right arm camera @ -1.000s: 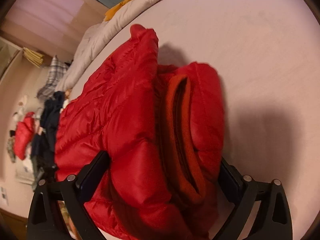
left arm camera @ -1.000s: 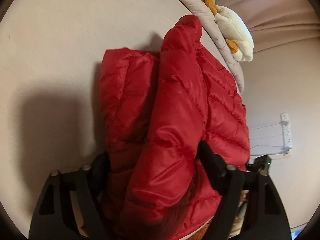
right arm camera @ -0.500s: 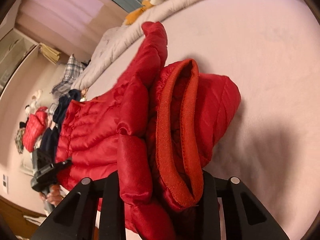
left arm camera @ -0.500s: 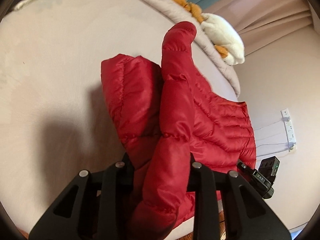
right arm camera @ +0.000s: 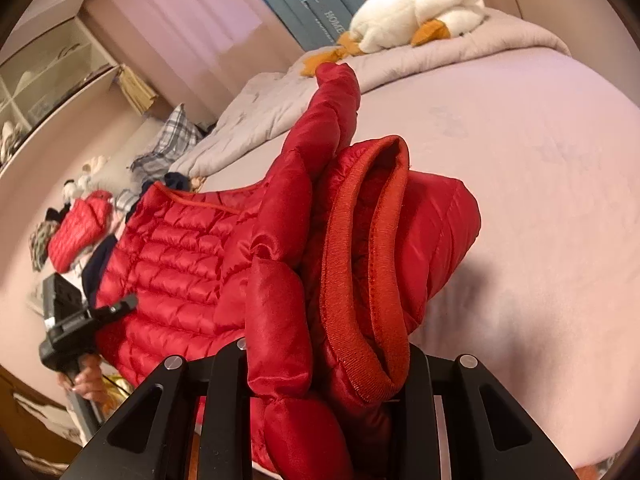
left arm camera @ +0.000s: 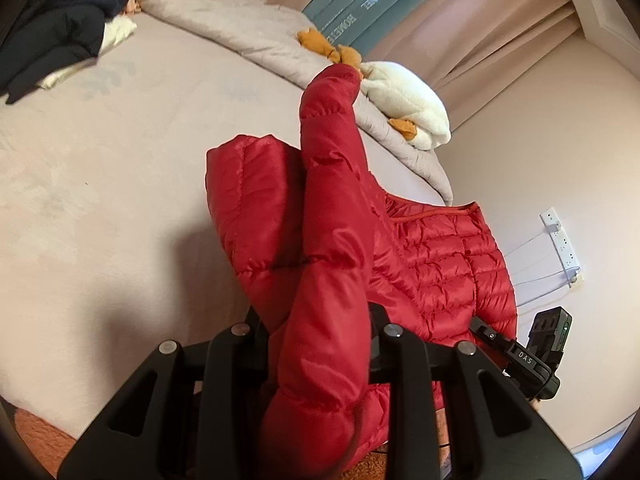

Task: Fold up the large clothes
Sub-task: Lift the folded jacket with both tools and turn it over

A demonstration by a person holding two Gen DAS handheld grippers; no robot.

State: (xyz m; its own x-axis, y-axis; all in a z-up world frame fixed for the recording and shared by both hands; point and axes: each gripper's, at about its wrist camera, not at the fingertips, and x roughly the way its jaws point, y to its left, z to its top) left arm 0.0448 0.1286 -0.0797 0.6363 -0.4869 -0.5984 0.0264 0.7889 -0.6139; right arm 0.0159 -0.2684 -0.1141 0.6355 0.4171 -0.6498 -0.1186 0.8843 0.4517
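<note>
A wide bed (left arm camera: 120, 200) with a pale pink sheet fills most of both views. A grey quilt (left arm camera: 224, 20) lies bunched along its far edge, and a white plush goose (right arm camera: 416, 12) with orange feet rests on the quilt. Behind the bed hang pinkish curtains (left arm camera: 480, 20) beside a teal banner (left arm camera: 352, 12) with white letters. The wall (left arm camera: 540, 152) is plain and light, and it carries a white power strip (left arm camera: 560, 240) with thin cables. A pile of dark clothes (left arm camera: 60, 28) sits on one corner of the bed. In the right wrist view an open shelf unit (right arm camera: 44, 76) stands against the wall.
</note>
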